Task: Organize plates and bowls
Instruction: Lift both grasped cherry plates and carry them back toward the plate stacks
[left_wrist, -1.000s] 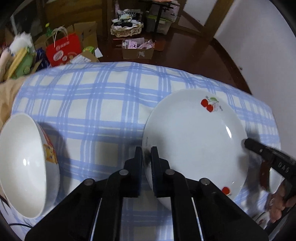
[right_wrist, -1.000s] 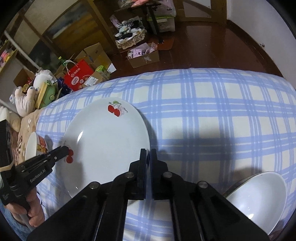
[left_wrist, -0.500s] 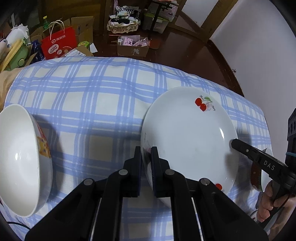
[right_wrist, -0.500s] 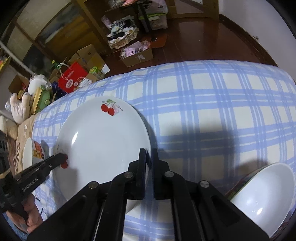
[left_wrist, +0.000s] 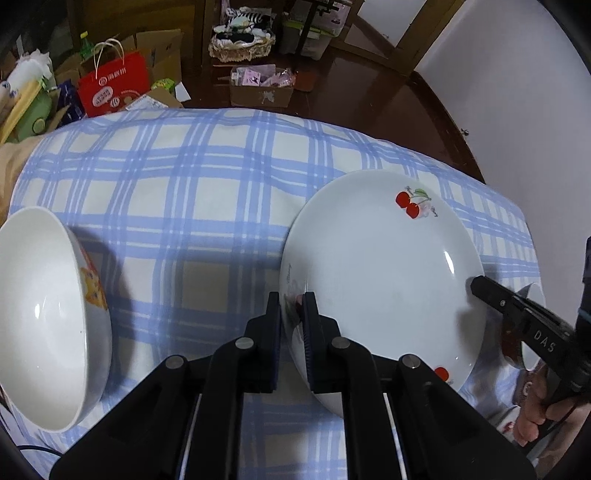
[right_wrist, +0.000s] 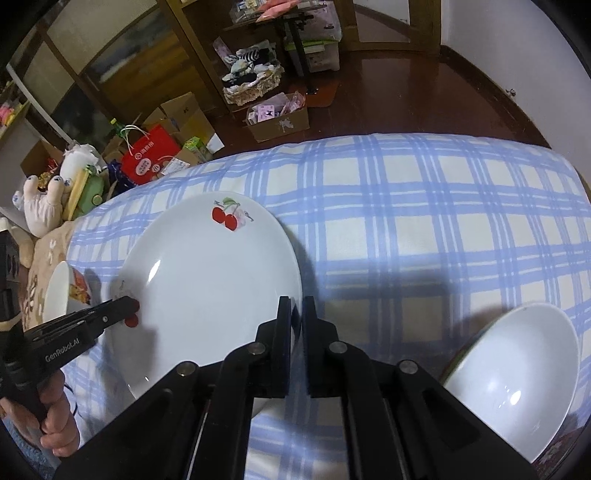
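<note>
Left wrist view: both bowls (left_wrist: 48, 325) (right_wrist: 513, 387) empty; cherry plate (left_wrist: 380, 273) bare.

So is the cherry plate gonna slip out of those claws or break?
The plate looks glazed and shiny, so it is probably slippery. The left claw and right claw each pinch only its thin rim, so it might tilt or slide. It looks like hard ceramic, likely stiff and breakable, though the soft-looking checked cloth below might cushion a fall.
</note>
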